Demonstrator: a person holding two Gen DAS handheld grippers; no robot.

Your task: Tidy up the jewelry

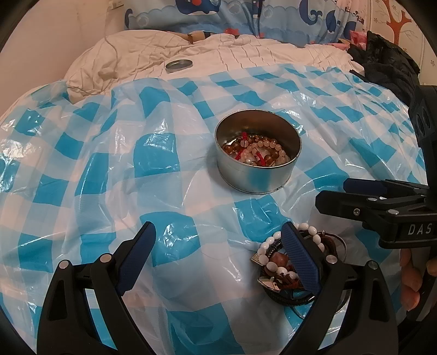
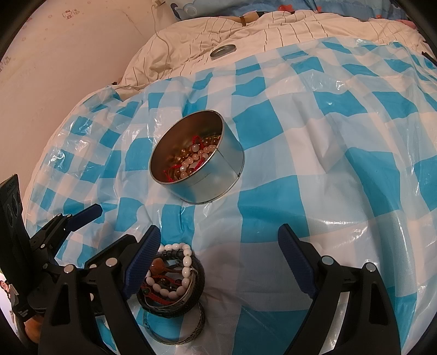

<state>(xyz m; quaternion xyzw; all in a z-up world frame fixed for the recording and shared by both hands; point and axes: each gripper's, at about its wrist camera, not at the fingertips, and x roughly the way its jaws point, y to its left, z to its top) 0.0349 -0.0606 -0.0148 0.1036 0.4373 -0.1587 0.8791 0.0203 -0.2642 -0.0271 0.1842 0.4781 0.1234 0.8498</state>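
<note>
A round metal tin [image 1: 258, 174] [image 2: 215, 177] stands on the blue-and-white checked plastic sheet [image 1: 109, 163], holding amber and pale bead bracelets with red cord. A pile of bracelets [image 1: 270, 263] [image 2: 174, 275] lies nearer: white beads, brown beads, dark bands and a silver bangle [image 2: 191, 327]. My left gripper [image 1: 218, 245] is open, its right finger beside the pile, nothing between the pads. My right gripper [image 2: 218, 245] [image 1: 333, 192] is open too, with its left finger against the pile's left side and bare sheet between the pads. The left gripper's fingertip [image 2: 90, 213] shows at the left.
The tin's lid [image 1: 179, 65] [image 2: 224, 50] lies far back on a cream striped quilt [image 1: 245, 52]. Whale-print bedding [image 1: 245, 16] lies behind it, and a black bundle [image 1: 387, 62] sits at the back right. A pink wall [image 2: 68, 54] stands left. A person's fingers [image 1: 409, 281] hold the right tool.
</note>
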